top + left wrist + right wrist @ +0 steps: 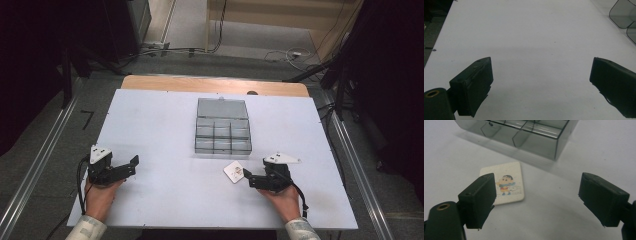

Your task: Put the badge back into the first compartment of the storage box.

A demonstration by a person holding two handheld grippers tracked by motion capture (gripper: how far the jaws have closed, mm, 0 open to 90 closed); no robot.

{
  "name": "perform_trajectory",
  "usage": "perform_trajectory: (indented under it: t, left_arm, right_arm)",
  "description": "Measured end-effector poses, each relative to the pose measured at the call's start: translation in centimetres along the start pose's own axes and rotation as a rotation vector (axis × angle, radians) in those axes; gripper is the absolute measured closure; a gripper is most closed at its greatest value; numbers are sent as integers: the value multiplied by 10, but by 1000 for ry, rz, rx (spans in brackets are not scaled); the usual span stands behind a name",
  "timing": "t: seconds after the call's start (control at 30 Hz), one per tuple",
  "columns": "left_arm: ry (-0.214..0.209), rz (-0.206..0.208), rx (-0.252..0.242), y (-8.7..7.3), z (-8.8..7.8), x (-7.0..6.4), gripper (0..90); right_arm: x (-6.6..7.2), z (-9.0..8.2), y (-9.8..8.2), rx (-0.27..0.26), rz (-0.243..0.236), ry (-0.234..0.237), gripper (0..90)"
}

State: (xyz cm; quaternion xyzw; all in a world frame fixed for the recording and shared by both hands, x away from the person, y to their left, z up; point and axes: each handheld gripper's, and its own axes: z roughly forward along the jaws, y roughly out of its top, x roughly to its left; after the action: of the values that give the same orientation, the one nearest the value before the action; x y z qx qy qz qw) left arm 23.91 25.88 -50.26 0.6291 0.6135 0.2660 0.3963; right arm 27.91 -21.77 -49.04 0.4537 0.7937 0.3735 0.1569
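Note:
A clear grey compartment box (222, 132) with its lid laid back stands at the middle of the white table; its front corner (544, 143) shows in the right gripper view. A small white square card with a cartoon figure (234, 172) (507, 183) lies flat just in front of the box. My right gripper (248, 177) (537, 202) is open, resting low on the table, its left jaw next to the card. My left gripper (134, 165) (541, 85) is open at the near left over bare table, with nothing between its jaws.
The white table top (160, 125) has a wooden strip along its far edge. Metal rails run down both sides. Cables lie on the floor beyond. The box's lid corner (624, 15) shows at the far right of the left gripper view.

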Motion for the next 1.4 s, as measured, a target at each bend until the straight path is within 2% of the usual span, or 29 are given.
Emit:
perform_trajectory:
  t: [0.37, 0.6, 0.83, 1.17, 1.4]
  left_arm:
    - [-2, -2, -1, 0, -1, 1, 52]
    - [0, -3, 0, 0, 0, 0, 52]
    - [-1, -7, -3, 0, -1, 1, 52]
    - [-4, -7, -6, 1, -1, 1, 52]
    - [-3, -5, -3, 1, -1, 1, 52]
  right_arm:
    - [14, 11, 0, 21, -30, 15, 131]
    - [19, 15, -1, 25, -27, 21, 131]
    - [30, 23, -1, 32, -53, 23, 132]
    - [39, 30, -1, 27, -68, 7, 140]
    - [43, 32, -3, 32, -100, -4, 165]
